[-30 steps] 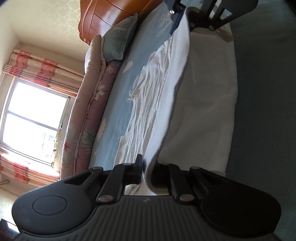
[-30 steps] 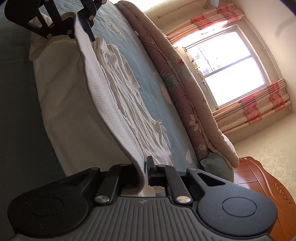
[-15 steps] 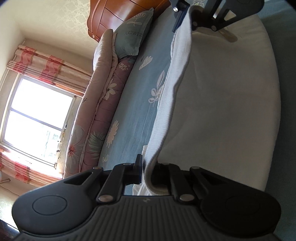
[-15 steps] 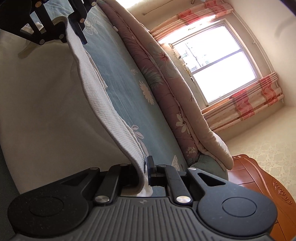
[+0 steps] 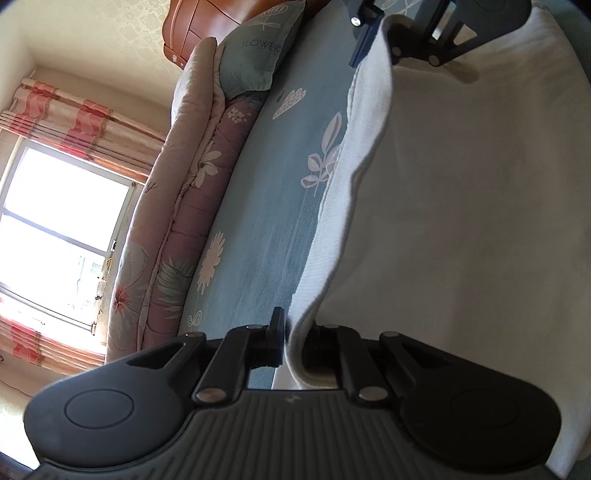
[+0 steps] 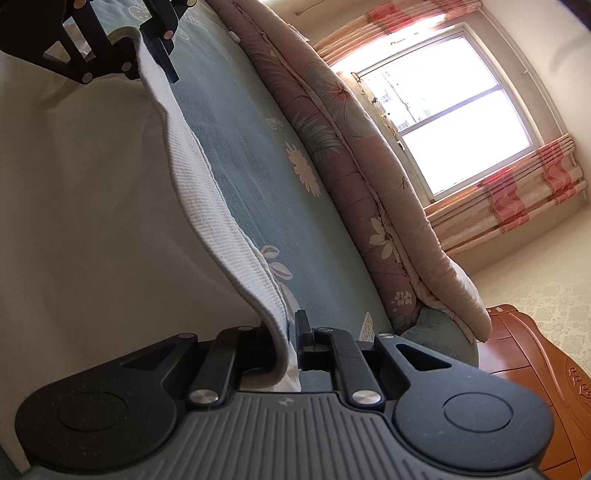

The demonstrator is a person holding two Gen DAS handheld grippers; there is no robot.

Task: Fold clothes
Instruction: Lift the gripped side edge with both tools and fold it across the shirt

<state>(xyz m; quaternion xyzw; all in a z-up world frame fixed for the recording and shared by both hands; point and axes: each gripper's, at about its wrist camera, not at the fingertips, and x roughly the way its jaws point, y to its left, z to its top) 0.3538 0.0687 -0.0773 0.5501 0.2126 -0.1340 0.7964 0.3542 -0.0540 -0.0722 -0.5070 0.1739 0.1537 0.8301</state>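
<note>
A white ribbed garment (image 5: pixel 461 206) hangs stretched over the blue floral bed (image 5: pixel 280 192) (window at left), its edge clamped by the left gripper (image 5: pixel 290 343) at bottom centre and the right gripper (image 6: pixel 286 341).

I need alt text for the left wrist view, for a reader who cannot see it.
The left gripper is shut on the ribbed hem of a cream garment, stretched toward the right gripper across a blue floral bedsheet. A rolled quilt and bright window lie left.

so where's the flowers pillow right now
In the left wrist view the pillow sits top centre, on the blue bedsheet against the wooden headboard, beside the rolled quilt.
</note>
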